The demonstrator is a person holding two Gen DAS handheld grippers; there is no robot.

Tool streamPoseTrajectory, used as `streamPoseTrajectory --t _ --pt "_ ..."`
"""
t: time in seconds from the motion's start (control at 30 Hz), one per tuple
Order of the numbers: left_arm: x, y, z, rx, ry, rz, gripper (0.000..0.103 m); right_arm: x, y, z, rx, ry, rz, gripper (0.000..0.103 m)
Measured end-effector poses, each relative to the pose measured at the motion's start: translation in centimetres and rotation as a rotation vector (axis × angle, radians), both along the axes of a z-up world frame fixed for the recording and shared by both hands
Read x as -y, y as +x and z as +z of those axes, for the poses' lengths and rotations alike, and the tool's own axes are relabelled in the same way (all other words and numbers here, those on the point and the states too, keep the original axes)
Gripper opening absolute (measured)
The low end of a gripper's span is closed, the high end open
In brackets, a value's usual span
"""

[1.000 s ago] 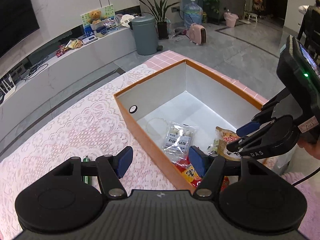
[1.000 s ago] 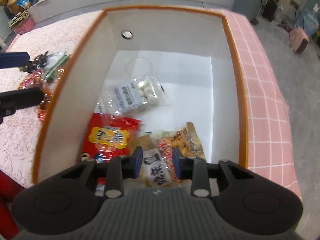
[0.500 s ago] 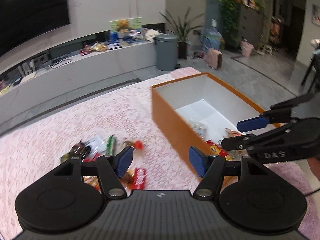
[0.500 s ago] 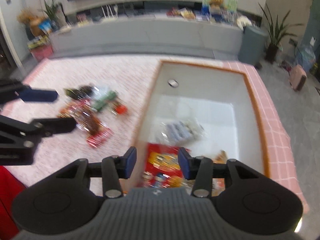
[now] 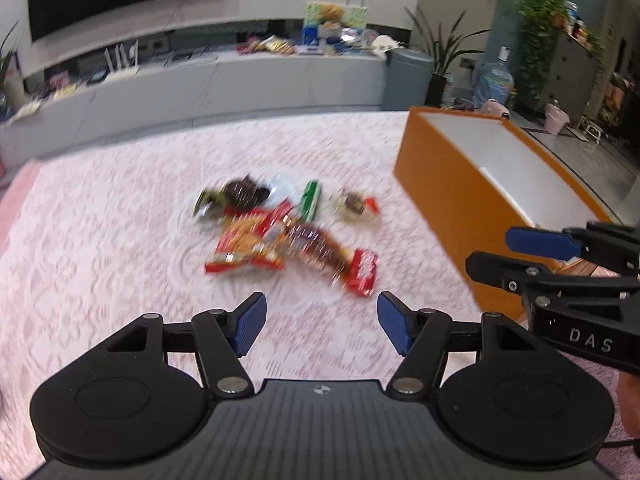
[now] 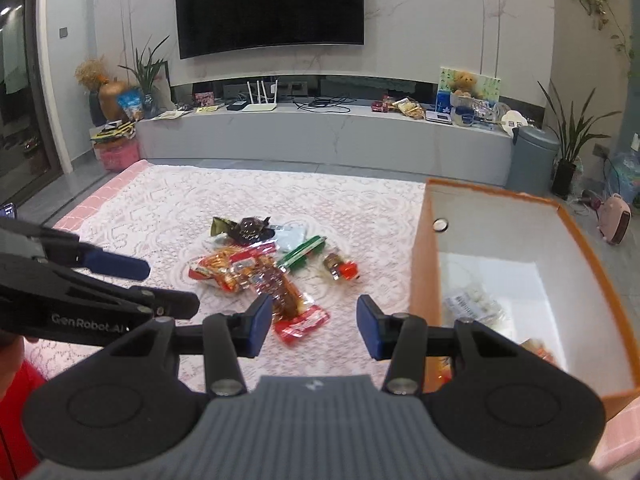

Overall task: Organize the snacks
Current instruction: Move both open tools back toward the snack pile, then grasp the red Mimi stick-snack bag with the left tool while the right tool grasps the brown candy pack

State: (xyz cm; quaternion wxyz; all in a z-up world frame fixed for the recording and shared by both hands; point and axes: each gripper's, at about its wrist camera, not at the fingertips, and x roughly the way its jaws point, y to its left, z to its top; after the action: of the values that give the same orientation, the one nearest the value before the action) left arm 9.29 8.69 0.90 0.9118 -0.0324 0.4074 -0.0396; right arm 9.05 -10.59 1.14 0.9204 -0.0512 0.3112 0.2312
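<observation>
Both grippers swung from box (image 6: 424,280) to snack pile (image 6: 264,272).

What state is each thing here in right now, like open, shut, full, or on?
Left gripper: open, holding nothing.
Right gripper: open, holding nothing, jaws just widened.
Orange box: open-topped, a few packets inside.
Snack pile: loose on the tablecloth, outside the box.
TV: screen dark.
Grey bin: lid shut.
</observation>
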Motion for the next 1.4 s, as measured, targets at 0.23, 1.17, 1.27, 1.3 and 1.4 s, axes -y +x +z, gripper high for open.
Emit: streamPoseTrajectory --t 0.23,1.17,1.27,1.3,1.4 --pt "-2.1 0.0 -2.1 -0.033 -0.056 0.000 0.072 -1.6 0.1 -3.3 -0.099 -0.043 0.002 0.049" --pt "-7.0 7.6 -5.0 -0.066 -0.074 0.105 0.073 -12.2 7.9 -9.3 0.006 -0.288 0.188 0.053" --pt "-7.2 8.5 -5.1 -0.067 -0.082 0.098 0.073 -13.2 8.3 -10.2 0.036 -0.332 0.199 0.053" --pt "-7.2 8.8 -5.2 -0.067 -0.081 0.098 0.073 -13.4 8.4 -10.5 0.043 -0.341 0.201 0.053" --pt "-7.3 9.6 -5.5 -0.072 -0.087 0.092 0.077 -13.6 8.9 -11.0 0.038 -0.346 0.204 0.053"
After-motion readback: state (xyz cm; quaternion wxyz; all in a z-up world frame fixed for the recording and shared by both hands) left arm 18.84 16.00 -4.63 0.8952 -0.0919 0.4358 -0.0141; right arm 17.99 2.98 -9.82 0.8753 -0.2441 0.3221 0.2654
